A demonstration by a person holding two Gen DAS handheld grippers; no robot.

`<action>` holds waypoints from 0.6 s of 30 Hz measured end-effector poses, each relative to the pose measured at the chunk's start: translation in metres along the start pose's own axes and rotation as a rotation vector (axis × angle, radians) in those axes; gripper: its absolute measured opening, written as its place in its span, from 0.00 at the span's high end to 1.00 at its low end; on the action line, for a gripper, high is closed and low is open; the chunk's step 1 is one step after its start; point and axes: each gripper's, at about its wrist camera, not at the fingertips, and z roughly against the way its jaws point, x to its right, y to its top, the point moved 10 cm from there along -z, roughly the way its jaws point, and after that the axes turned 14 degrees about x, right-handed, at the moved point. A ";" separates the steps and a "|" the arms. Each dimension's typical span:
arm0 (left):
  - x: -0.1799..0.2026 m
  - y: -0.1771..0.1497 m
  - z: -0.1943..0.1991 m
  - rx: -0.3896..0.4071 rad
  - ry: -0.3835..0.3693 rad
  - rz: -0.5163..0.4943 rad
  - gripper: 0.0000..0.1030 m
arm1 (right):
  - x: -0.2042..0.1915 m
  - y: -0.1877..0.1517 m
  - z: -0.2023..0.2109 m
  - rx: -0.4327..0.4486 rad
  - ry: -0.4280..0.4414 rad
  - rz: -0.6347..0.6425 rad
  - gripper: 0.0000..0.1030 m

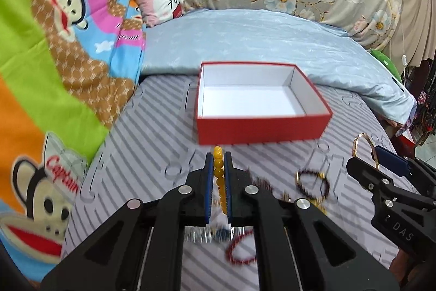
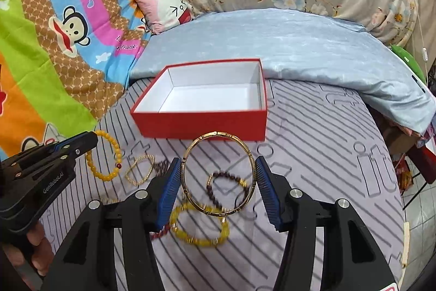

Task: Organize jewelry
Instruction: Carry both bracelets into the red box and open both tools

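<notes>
An open red box [image 1: 261,127] with a white inside stands empty on the striped mat; it also shows in the right wrist view [image 2: 201,124]. My left gripper [image 1: 218,158] is shut on a yellow bead bracelet [image 1: 218,168], held above the mat just short of the box; the bracelet hangs from it in the right wrist view [image 2: 106,157]. My right gripper [image 2: 219,168] is shut on a gold bangle [image 2: 218,134], its pads pressing the rim from both sides, held above the mat. The bangle shows in the left wrist view [image 1: 363,145].
Loose jewelry lies on the mat: a dark bead bracelet [image 2: 229,187], a yellow-and-gold bracelet [image 2: 199,228], a gold heart-shaped bangle [image 2: 140,171], a red bead bracelet [image 1: 241,250]. A blue quilt [image 2: 299,45] lies behind the box, a cartoon blanket [image 1: 54,72] to the left.
</notes>
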 end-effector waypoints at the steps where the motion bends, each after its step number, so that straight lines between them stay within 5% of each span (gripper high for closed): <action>1: 0.001 0.006 -0.006 0.005 0.001 -0.005 0.93 | 0.001 0.007 -0.007 0.005 -0.001 0.002 0.49; 18: 0.017 0.085 -0.147 0.035 -0.008 -0.039 0.93 | 0.028 0.076 -0.150 -0.023 -0.011 -0.018 0.49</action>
